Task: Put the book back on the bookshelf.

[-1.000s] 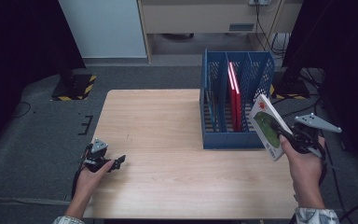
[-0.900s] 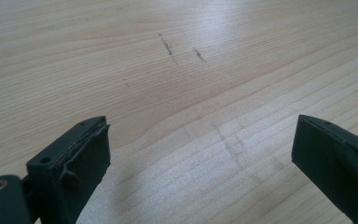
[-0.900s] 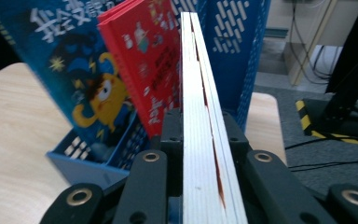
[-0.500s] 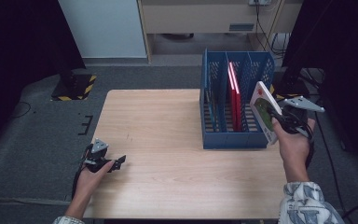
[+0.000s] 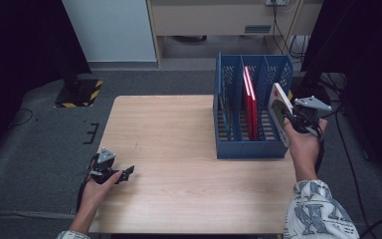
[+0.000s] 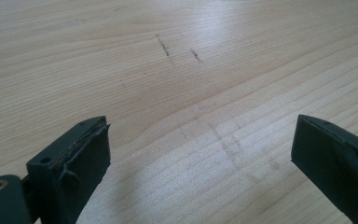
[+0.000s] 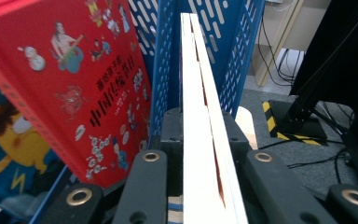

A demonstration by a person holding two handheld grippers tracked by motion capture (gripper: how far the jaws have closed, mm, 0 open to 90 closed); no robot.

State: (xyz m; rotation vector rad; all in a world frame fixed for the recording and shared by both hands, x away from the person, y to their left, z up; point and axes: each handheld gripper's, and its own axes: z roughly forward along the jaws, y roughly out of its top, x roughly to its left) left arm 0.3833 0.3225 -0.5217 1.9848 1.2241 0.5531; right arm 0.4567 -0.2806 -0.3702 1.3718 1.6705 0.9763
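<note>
Step in hand: filing a book (image 5: 277, 112) into the blue rack (image 5: 251, 149); the right gripper (image 5: 292, 118) has its jaws clamped on the book's edge and holds it upright just at the rack's right end, beside the slot next to the red book (image 5: 249, 102). Left gripper (image 5: 125, 173) rests low over the table (image 5: 179, 129) at the near left, jaws wide and empty. Next move likely calls for lining the book's lower edge up with the free rightmost slot, clearing the rack wall, then lowering before release.

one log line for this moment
right tongs: shut on white book | beside blue file rack | left tongs: open, empty, on table
</note>
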